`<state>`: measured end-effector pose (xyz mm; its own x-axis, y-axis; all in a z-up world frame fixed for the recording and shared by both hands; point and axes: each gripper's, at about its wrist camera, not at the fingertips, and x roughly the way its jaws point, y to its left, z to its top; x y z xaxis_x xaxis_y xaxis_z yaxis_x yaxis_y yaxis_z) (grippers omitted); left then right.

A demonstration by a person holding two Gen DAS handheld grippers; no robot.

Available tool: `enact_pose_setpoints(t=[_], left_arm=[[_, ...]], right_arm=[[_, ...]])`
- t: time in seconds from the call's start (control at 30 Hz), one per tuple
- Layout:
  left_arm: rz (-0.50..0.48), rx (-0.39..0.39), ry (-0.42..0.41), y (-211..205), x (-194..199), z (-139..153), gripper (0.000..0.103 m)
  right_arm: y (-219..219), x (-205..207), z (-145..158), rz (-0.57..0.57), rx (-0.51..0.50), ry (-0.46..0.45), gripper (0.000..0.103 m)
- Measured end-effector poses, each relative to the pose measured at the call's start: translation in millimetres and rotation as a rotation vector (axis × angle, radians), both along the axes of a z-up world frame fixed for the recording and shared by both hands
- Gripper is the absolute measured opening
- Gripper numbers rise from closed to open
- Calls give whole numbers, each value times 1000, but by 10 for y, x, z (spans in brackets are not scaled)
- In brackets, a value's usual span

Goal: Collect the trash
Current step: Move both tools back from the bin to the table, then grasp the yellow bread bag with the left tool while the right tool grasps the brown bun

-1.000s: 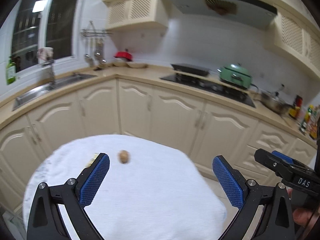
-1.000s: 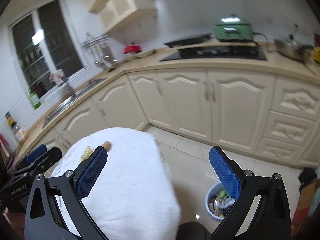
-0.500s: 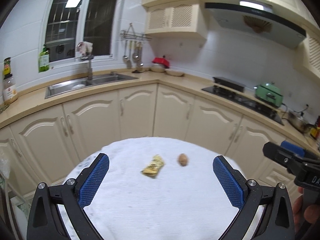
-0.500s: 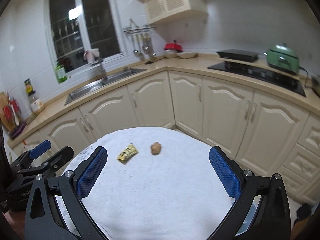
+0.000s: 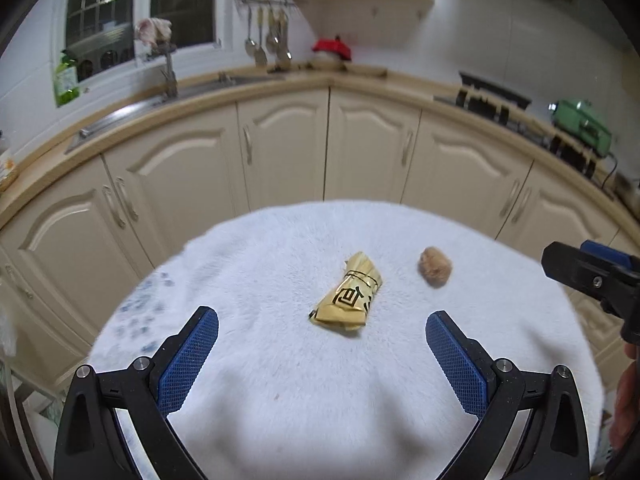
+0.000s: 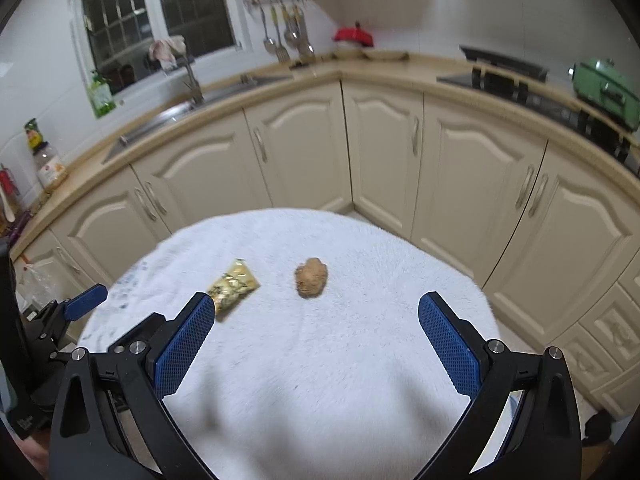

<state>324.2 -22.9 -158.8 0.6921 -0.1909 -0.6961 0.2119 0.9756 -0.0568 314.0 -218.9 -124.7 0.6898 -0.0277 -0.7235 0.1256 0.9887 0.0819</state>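
Observation:
A crumpled gold wrapper point(image 5: 347, 296) with black print lies near the middle of a round table under a white fluffy cloth point(image 5: 280, 400). A small brown lump point(image 5: 435, 267) sits just right of it. My left gripper point(image 5: 322, 330) is open, hovering just short of the wrapper with nothing between its blue pads. In the right wrist view the brown lump point(image 6: 311, 277) lies ahead of my open right gripper point(image 6: 316, 326), and the wrapper point(image 6: 233, 285) sits by its left fingertip. Each gripper shows at the other view's edge.
Cream kitchen cabinets point(image 5: 280, 152) curve around behind the table, with a sink point(image 6: 192, 108), a hob point(image 6: 520, 88) and a green pot point(image 6: 604, 88) on the counter. Bare floor shows past the table's right side point(image 6: 516, 332). A hand point(image 5: 624, 408) shows at the right edge.
Both grippers have swung left from the floor and hob side to face the table. They have come down closer to the wrapper and the lump, which now lie just ahead of the fingertips.

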Motion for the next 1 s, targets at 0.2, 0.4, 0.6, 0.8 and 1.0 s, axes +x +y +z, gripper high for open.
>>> enact_pose_setpoints(t=[0.2,0.4,0.6,0.8,1.0], left_arm=[[-14,35,83,-273,760,-352,100],[-67,56,132,-522,1336,-637,58],[-46,-13,139,-443,1621,-578,34],[6,-60,146,-337,1745,-499,30],[16,-88,102,-408,1486,-315,30]], right_arm=[[-166,422,-390,-1,20,85,95],[-136,746,-722,39,28,154,81],[22,913,-964,76,-38,188,45],[33,816,-952,90,-6,179,34],[-31,470,-749,82,57,135,34]])
